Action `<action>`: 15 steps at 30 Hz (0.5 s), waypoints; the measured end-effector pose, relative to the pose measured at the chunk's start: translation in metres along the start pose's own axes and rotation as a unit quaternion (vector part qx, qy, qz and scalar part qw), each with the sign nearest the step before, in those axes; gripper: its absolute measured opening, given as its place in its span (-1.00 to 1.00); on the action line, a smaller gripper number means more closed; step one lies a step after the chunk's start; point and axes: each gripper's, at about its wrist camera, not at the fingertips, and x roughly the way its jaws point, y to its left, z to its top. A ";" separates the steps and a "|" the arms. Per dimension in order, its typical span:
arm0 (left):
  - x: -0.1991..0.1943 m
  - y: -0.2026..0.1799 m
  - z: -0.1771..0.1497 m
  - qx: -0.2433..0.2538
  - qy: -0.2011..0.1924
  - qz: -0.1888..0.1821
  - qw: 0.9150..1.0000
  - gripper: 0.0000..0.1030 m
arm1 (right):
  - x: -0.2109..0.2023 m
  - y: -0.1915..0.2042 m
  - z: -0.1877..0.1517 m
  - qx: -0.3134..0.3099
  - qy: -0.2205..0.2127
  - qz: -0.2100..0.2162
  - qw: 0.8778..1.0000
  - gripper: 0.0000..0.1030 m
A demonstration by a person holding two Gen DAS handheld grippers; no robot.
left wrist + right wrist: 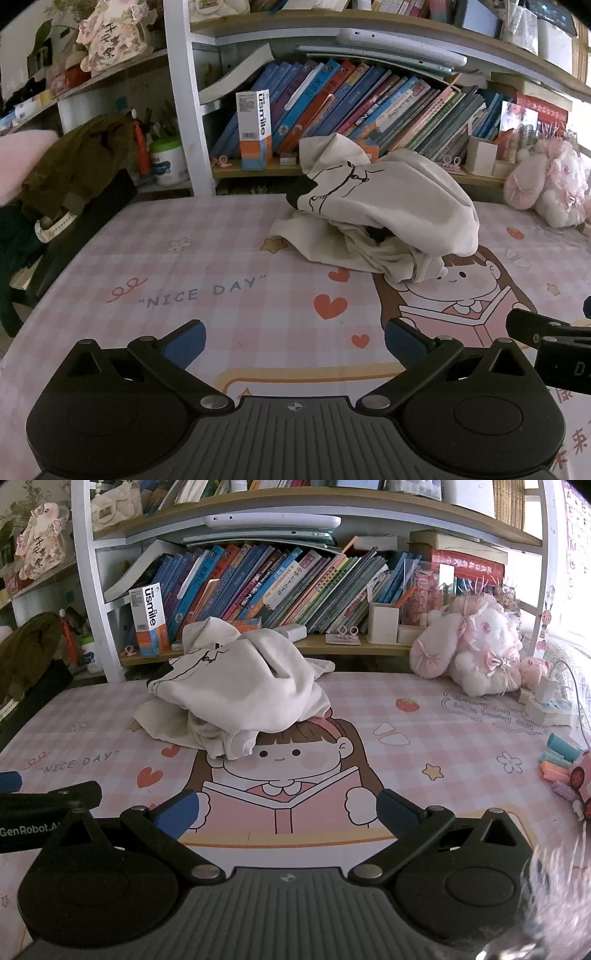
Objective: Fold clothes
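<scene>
Cream cotton garment w/ a black line print (380, 210) sits crumpled in a heap on the pink checked cartoon desk mat (207, 236) — toward the back, just in front of the low wooden shelf of slanted books (369, 107). In the right wrist view the same heap (240, 686) covers the top of the printed cartoon girl's head.

We hold both tools over the near part of the mat, well apart from the cloth. Left gripper (295, 339): blue-padded jaws spread wide, nothing btwn them. Right gripper (288, 808): same, jaws fully released & empty, over the printed pink book. Each tool's black arm shows at the edge of the other's view, so they're side by side.

Other bits: white-and-orange "usmile" box (255, 129) upright on the shelf left of the garment; pink-and-white plush bunny (476, 646) at the mat's back right; olive-brown jacket (77, 162) draped at far left; pastel marker pens (557, 764) at the right edge.
</scene>
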 end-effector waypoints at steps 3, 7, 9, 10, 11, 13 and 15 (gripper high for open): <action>0.000 0.000 0.000 0.001 0.000 0.001 1.000 1.00 | 0.000 -0.001 -0.001 0.000 0.000 0.000 1.000 1.00; -0.002 0.000 -0.001 0.001 0.000 0.001 1.000 1.00 | 0.000 -0.001 0.000 0.000 0.002 0.000 1.000 1.00; -0.002 0.000 -0.001 0.002 -0.001 0.001 1.000 1.00 | 0.000 0.000 0.001 0.001 0.002 0.000 1.000 1.00; 0.000 0.001 -0.001 0.002 -0.001 0.000 1.000 1.00 | -0.001 0.000 0.000 0.001 0.002 0.000 1.000 1.00; 0.001 0.002 -0.001 0.002 0.000 0.000 1.000 1.00 | -0.001 0.000 0.000 0.001 0.002 0.000 1.000 1.00; -0.001 0.001 -0.002 0.002 -0.001 0.000 1.000 1.00 | -0.002 -0.001 -0.001 0.001 0.003 -0.001 1.000 1.00; -0.004 0.000 -0.003 0.003 -0.001 0.000 1.000 1.00 | -0.002 -0.001 -0.001 0.002 0.003 -0.001 1.000 1.00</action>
